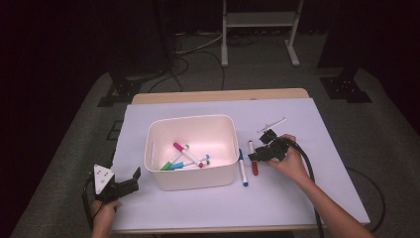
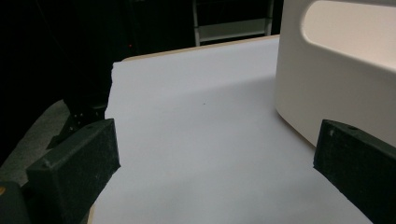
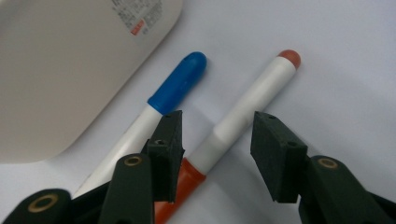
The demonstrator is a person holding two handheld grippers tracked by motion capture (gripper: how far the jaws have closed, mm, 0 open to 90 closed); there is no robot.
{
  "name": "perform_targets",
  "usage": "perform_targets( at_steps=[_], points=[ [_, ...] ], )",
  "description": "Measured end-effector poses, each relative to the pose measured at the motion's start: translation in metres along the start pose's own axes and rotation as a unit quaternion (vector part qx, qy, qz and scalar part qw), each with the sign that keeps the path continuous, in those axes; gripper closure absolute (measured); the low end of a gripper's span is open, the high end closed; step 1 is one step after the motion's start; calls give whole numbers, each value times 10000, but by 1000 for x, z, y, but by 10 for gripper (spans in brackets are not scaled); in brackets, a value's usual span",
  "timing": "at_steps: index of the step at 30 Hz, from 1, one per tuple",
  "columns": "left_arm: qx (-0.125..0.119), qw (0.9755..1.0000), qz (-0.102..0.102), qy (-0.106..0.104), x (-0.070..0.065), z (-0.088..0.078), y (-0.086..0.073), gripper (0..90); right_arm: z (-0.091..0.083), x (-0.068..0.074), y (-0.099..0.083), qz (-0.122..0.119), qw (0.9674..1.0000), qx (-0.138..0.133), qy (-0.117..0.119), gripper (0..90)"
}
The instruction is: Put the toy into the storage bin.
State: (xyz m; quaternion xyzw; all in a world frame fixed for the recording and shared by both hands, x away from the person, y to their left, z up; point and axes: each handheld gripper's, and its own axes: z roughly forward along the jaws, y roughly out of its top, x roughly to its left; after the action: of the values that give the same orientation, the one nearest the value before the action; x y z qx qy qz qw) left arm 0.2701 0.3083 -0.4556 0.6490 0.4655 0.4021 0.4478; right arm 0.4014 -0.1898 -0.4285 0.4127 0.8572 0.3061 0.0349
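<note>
My left gripper [image 2: 212, 158] sits low over the white sheet [image 2: 201, 121], its two black jaws standing wide apart with nothing between them. I see the left jaw over the sheet's left edge, where a strip of grey floor [image 2: 42, 126] shows beside it. Just beyond the right jaw rises the cream bin [image 2: 327, 88], its rounded near corner resting on the sheet and a handle slot cut high in its wall. At the far end I make out the table edge [image 2: 196, 46], then darkness and a pale metal frame [image 2: 233, 23].
</note>
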Motion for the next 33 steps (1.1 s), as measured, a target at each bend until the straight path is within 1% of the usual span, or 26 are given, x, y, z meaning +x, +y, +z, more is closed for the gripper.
perform_targets(
  at_steps=[1,3,4,5,7,8,11,15,20,23,25,26,27,28,31,32,33],
  points=[
    [0,10000,3,-2,0,0,0,0,1,0,0,-16,10000,30,-77,563],
    [0,10000,3,0,0,0,0,0,3,0,-1,-53,9998,125,-176,578],
    [0,10000,-1,1,0,0,0,0,3,0,-2,-66,9994,175,-285,580],
    [0,10000,-1,0,0,0,0,0,3,0,-3,-129,9990,210,-382,596],
    [0,10000,0,1,0,0,0,0,3,0,-5,-112,9984,260,-488,626],
    [0,10000,-5,-1,0,0,0,0,3,-1,-6,-148,9980,268,-559,646],
    [0,10000,-1,1,0,0,0,0,0,-4,-10,-62,9979,261,-595,690],
    [0,10000,-18,2,0,0,0,0,-4,-8,-16,-62,9978,226,-627,749],
    [6,10000,-19,-2,0,0,0,0,-10,-11,-23,-56,9982,247,-538,755],
    [12,10000,-25,0,0,0,0,0,-15,-14,-29,50,9989,236,-396,755],
    [13,10000,-22,0,0,0,0,0,-19,-15,-34,69,9993,259,-271,756],
    [13,10000,-25,2,0,0,0,0,-22,-15,-35,135,9994,229,-223,756],
    [14,10000,-26,3,0,0,0,0,-26,-15,-36,145,9997,170,-125,756],
    [22,10000,-27,6,0,0,0,0,-29,-14,-37,169,9997,140,-82,756],
    [16,10000,-29,8,0,0,0,0,-39,-10,-37,185,9998,28,60,756],
    [18,10000,-27,6,0,0,0,0,-43,-9,-36,135,9999,-1,103,756],
    [19,10000,-28,5,0,0,0,0,-46,-7,-36,150,9998,-30,135,756]
  ],
)
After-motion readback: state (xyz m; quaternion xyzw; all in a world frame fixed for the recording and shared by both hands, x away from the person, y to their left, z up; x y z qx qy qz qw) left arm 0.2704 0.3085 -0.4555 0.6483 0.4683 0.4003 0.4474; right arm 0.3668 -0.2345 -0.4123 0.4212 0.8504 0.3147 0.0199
